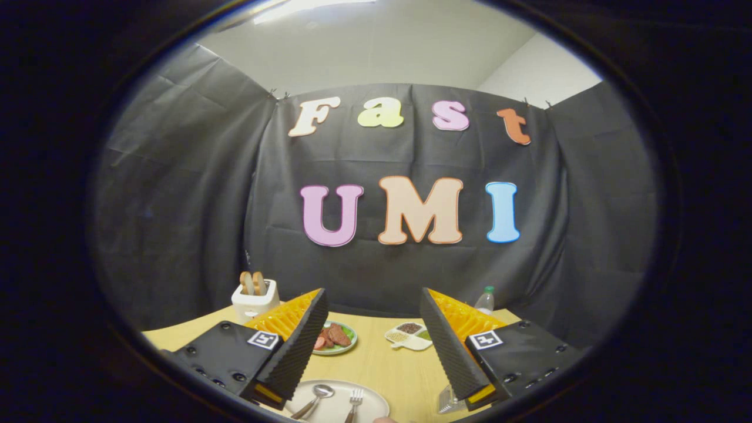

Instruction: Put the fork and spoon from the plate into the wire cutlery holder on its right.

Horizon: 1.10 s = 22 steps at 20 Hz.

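1. I'm high above the table (376, 364) with the gripper (376, 305) spread wide, nothing between its fingers.
2. My landmark is the plate (370, 408), low down between the fingers and nearer to me than their tips.
3. The spoon (316, 397) lies on the plate's left half, bowl pointing away from me; the fork (354, 402) lies just right of it, tines also pointing away. They sit close but apart.
4. To the right of the plate, tucked under my right finger, is the wire holder (447, 400) — I see only a corner of it, so I can't tell how its opening stands.
5. Beyond the plate: a small green dish of meat and tomato (333, 339) on the left, a white tray of seeds (409, 336) on the right. Further left, a toaster with bread (254, 296); further right, a bottle (485, 300). All well apart from the plate — no obstacle.
6. Nothing has been picked up yet, so I judge the step in hand is the approach.
7. To do it well, I'd tip down towards the plate and take one piece at a time, probably the fork, nearer the holder.
8. I'd set the fingers across the handle, not along it, and close on the mid-handle so it won't swing.
9. Flat cutlery on a smooth plate may slide — I'd come down square and press gently.
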### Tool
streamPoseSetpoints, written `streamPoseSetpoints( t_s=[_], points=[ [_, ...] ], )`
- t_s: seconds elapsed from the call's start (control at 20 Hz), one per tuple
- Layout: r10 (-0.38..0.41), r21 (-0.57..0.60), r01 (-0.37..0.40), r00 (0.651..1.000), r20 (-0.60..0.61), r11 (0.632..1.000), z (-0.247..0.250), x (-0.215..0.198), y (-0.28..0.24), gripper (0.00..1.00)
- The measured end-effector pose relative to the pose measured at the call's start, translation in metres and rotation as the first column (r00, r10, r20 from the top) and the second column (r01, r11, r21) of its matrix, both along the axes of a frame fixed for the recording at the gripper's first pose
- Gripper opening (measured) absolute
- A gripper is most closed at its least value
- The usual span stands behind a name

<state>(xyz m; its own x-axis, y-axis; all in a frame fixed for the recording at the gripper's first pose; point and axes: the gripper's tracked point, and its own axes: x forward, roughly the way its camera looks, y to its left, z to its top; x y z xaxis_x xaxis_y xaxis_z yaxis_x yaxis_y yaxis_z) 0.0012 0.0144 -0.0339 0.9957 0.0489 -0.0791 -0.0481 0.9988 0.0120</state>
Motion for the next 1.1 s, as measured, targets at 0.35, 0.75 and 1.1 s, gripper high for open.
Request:
streamPoseSetpoints(
  t_s=[0.35, 0.75, 1.1],
  points=[
    [0.028, 0.006, -0.027, 0.996, -0.090, 1.000, -0.034, 0.004, 0.005, 1.00],
    [0.064, 0.004, -0.065, 0.966, -0.250, 0.998, -0.095, 0.000, 0.010, 1.00],
    [0.077, 0.028, -0.072, 0.908, -0.412, 0.997, -0.151, -0.009, 0.012, 1.00]
  ],
)
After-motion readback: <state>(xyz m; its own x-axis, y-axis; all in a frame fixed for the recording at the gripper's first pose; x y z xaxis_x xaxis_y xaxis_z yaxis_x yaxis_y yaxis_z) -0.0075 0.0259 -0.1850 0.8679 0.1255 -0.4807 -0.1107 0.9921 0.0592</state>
